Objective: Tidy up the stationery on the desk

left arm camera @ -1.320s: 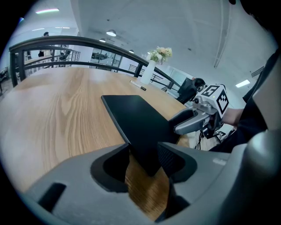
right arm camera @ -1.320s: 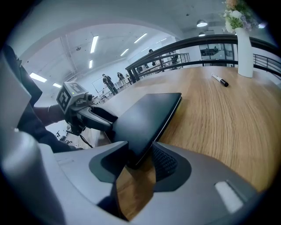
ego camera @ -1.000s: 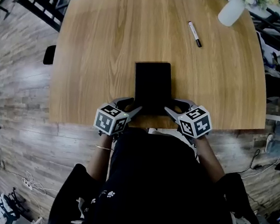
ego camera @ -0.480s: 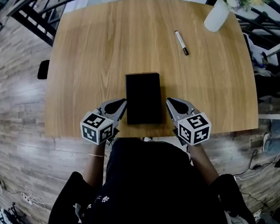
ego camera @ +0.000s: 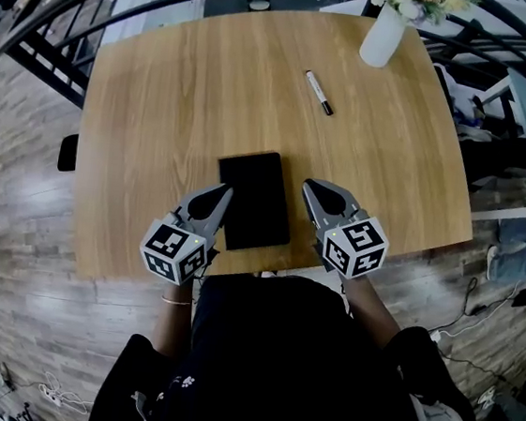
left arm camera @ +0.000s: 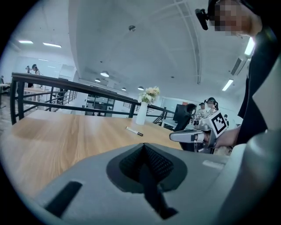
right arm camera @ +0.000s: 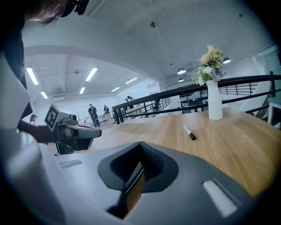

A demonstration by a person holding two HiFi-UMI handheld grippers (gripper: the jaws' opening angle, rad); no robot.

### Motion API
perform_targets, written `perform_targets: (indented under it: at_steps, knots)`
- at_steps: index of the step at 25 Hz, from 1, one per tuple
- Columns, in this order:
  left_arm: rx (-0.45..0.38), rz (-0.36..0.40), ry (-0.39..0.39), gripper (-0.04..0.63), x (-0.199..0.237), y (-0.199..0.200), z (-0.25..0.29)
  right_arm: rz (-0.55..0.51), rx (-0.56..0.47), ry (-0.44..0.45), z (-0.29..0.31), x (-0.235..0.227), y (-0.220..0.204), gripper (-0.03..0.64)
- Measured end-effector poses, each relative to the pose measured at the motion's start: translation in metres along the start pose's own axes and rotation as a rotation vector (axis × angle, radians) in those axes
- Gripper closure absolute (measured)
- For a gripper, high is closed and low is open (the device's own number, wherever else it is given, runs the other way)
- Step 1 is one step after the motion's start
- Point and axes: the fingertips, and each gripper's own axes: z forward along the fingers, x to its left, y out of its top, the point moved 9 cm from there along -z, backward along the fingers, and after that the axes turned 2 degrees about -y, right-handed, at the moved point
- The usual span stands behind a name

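Observation:
A black notebook [ego camera: 253, 201] lies flat on the wooden desk [ego camera: 162, 99] near its front edge. My left gripper [ego camera: 222, 194] hovers at the notebook's left edge. Its jaws have just been closing and now meet, with nothing between them [left arm camera: 142, 147]. My right gripper [ego camera: 309, 187] hovers just off the notebook's right edge, also shut and empty [right arm camera: 140, 144]. A black-and-white marker pen [ego camera: 317, 92] lies farther back on the desk, ahead of both grippers [left arm camera: 134, 131] [right arm camera: 189, 132]. Each gripper view shows the other gripper, the right gripper [left arm camera: 189, 136] and the left gripper [right arm camera: 83, 131].
A white vase of flowers [ego camera: 382, 34] stands at the desk's far right corner. A dark railing [ego camera: 69, 4] runs behind the desk. A small black object [ego camera: 67, 151] sits off the desk's left edge. People stand far off in the room.
Both grippers had open jaws at the notebook's near corners; both are now shut and raised beside it. The notebook has stayed on the desk.

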Motion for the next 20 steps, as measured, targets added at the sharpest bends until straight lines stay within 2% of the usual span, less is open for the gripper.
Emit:
perform_targets:
  at_steps: [11,20]
  knots:
    - [-0.077,0.028,0.039,0.600,0.016,0.026,-0.008,-0.041,-0.062,-0.184,0.037,-0.063,0.051,0.610]
    - [-0.091,0.018,0.080,0.600,0.040,0.037,-0.016,-0.079,-0.001,-0.281,0.090,-0.114,0.072,0.592]
